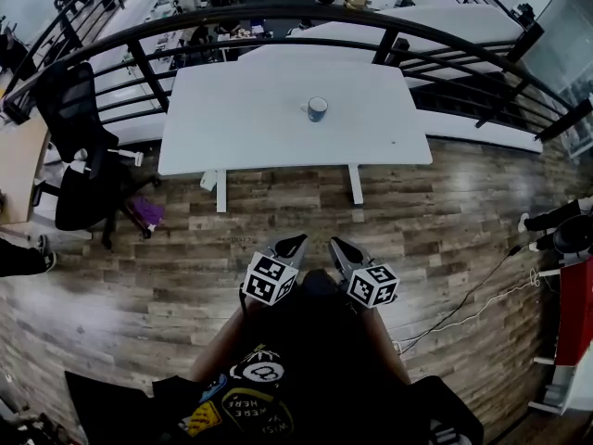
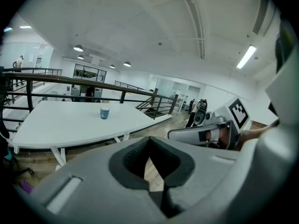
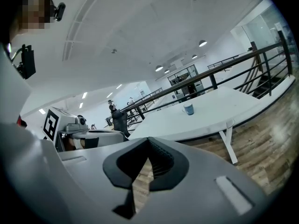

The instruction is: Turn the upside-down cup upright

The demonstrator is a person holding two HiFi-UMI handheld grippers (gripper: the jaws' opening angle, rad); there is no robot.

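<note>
A blue cup (image 1: 317, 108) with a pale band round it stands alone near the middle of the white table (image 1: 259, 137); it also shows small as the cup (image 2: 104, 112) in the left gripper view and the cup (image 3: 188, 108) in the right gripper view. Both grippers hang close to the person's body, well short of the table, over the wood floor. My left gripper (image 1: 295, 245) is shut and holds nothing. My right gripper (image 1: 338, 247) is shut too, with nothing in it. They sit side by side, jaws pointing toward the table.
A black railing (image 1: 278, 21) curves behind the table. A black office chair (image 1: 83, 156) stands at the table's left end. White cables (image 1: 482, 304) trail over the floor at the right, near red and black equipment (image 1: 570, 276). Wood floor (image 1: 278, 211) lies between me and the table.
</note>
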